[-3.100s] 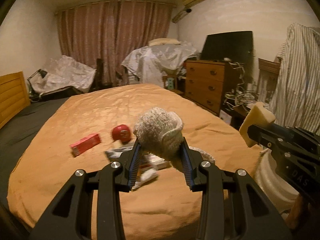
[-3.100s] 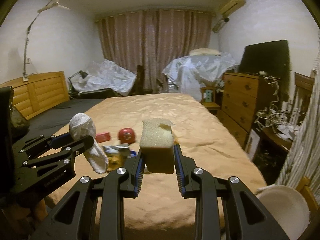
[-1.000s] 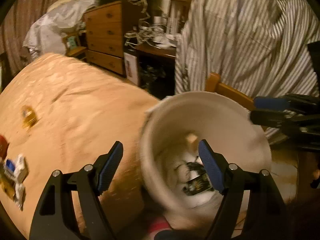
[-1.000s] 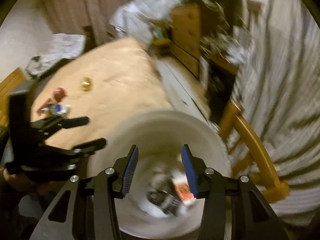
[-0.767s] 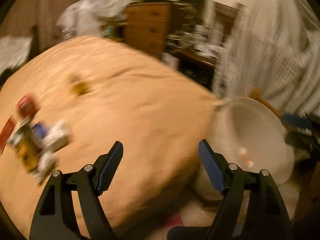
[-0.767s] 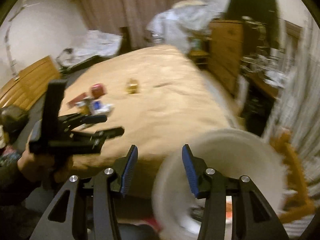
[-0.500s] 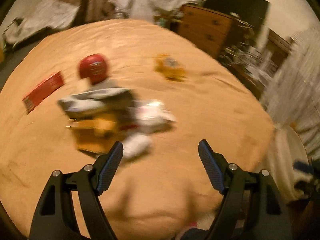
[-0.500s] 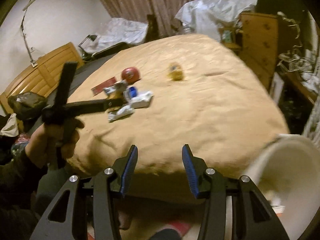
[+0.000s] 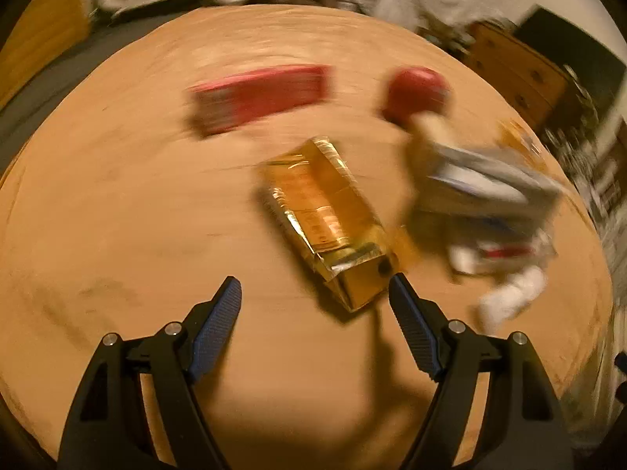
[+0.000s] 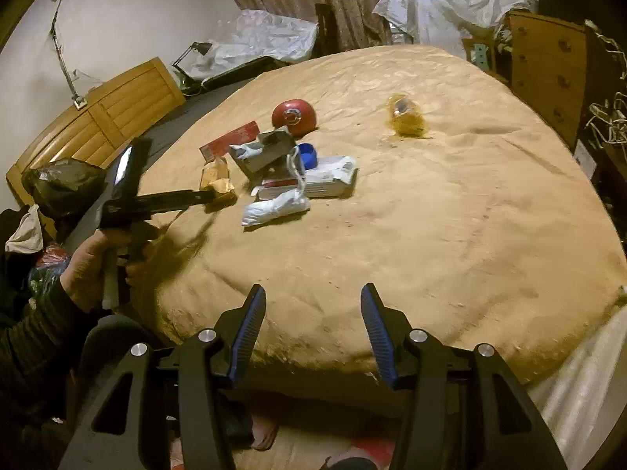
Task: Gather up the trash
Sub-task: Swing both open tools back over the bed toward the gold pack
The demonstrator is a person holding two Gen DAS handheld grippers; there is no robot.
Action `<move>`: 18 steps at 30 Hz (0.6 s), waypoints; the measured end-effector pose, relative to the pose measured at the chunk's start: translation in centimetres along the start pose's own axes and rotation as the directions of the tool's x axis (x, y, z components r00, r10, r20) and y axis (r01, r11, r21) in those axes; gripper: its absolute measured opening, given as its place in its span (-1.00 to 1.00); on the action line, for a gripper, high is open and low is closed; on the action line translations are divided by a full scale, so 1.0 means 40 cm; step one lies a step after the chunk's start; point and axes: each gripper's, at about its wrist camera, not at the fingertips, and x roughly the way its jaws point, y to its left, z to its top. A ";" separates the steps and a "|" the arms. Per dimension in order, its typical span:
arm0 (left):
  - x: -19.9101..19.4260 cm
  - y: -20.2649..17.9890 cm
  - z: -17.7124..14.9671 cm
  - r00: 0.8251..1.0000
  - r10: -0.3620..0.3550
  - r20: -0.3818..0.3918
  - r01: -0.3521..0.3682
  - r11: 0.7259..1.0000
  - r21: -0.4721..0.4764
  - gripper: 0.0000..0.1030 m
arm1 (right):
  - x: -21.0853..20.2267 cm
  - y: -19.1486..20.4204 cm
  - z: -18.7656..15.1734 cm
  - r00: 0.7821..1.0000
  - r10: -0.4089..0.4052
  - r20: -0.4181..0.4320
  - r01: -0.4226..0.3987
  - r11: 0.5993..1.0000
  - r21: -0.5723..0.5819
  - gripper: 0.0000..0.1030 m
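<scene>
gold carton (image 9: 329,219): lying flat | red ball (image 10: 294,116), red packet (image 10: 231,139), white wrappers (image 10: 305,184): clustered on bedspread

Both claws emptied, back over bed (image 10: 450,203)

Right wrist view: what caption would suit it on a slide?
Right gripper opening, empty, over a tan bed strewn with trash, as the left gripper reaches a yellow packet.

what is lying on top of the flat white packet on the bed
A crumpled white wad overlaps its near edge, a string crosses it, and a blue cap sits at its far edge. The label beneath them is hidden.
</scene>
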 end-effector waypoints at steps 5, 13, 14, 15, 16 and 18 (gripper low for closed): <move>-0.051 0.148 0.012 0.993 0.109 0.048 -0.102 0.988 -0.117 0.44 | 0.055 0.024 0.010 0.999 0.039 -0.017 -0.039 0.999 -0.008 0.13; -0.087 0.037 0.043 0.996 0.009 0.093 -0.001 0.997 -0.082 0.68 | 0.145 0.057 0.015 0.994 0.096 -0.052 -0.094 0.995 0.031 0.15; -0.083 0.024 0.054 0.995 0.007 0.100 0.002 0.996 -0.090 0.72 | 0.151 0.061 0.015 0.993 0.101 -0.053 -0.099 0.994 0.034 0.15; -0.076 0.013 0.061 0.995 0.009 0.101 0.001 0.996 -0.094 0.73 | 0.157 0.066 0.014 0.993 0.107 -0.055 -0.105 0.994 0.037 0.15; -0.059 -0.011 0.069 0.995 0.012 0.097 -0.003 0.995 -0.096 0.73 | 0.162 0.071 0.013 0.992 0.110 -0.057 -0.108 0.993 0.039 0.16; -0.029 -0.042 0.077 0.996 0.026 0.081 -0.018 0.996 -0.090 0.74 | 0.173 0.076 0.012 0.991 0.117 -0.063 -0.115 0.992 0.043 0.16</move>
